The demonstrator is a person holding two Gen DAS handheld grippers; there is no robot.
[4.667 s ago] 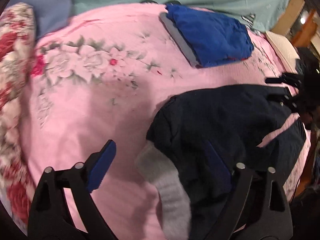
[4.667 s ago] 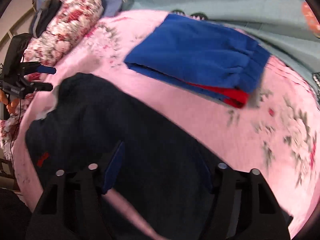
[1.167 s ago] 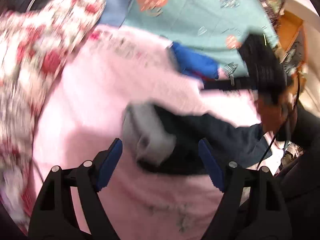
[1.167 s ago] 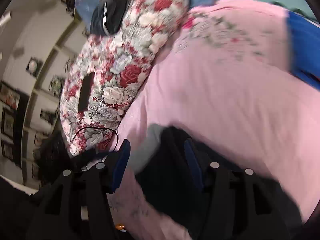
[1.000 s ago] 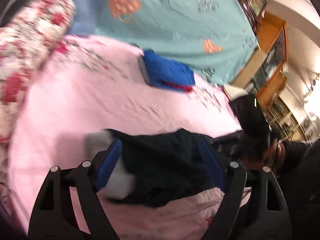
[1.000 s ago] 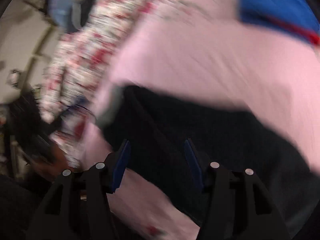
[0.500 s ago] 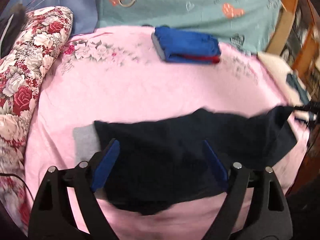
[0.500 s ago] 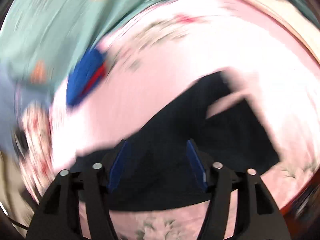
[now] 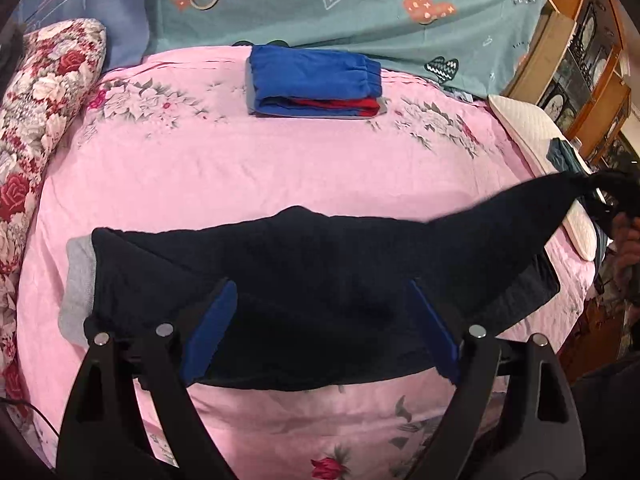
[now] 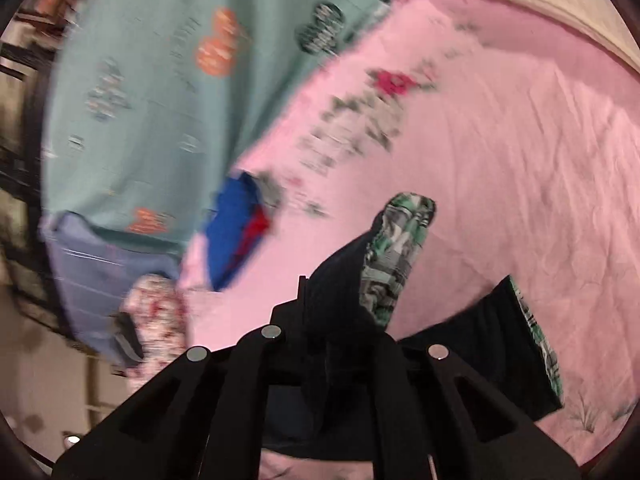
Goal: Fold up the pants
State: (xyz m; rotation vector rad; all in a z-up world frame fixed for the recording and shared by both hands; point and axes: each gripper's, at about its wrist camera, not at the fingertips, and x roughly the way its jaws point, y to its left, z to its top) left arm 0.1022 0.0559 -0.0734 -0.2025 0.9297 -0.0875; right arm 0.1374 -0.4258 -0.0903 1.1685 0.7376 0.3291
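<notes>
Across the pink bedspread (image 9: 248, 176) lie dark navy pants (image 9: 320, 272), spanning nine to three o'clock beneath the left gripper (image 9: 320, 328), jaws apart and empty; right gripper (image 10: 340, 320) closing, clamped on the pants' three o'clock corner, lifting it.

Pants (image 9: 304, 280) lie on the bedsheet (image 9: 200, 168), folded clothes (image 9: 316, 80) behind them

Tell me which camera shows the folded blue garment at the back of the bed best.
The left wrist view: the folded blue garment lies sharp and whole on the pink bedsheet, its red layer showing. The right wrist view shows it only as a small, motion-blurred blue and red patch.
</notes>
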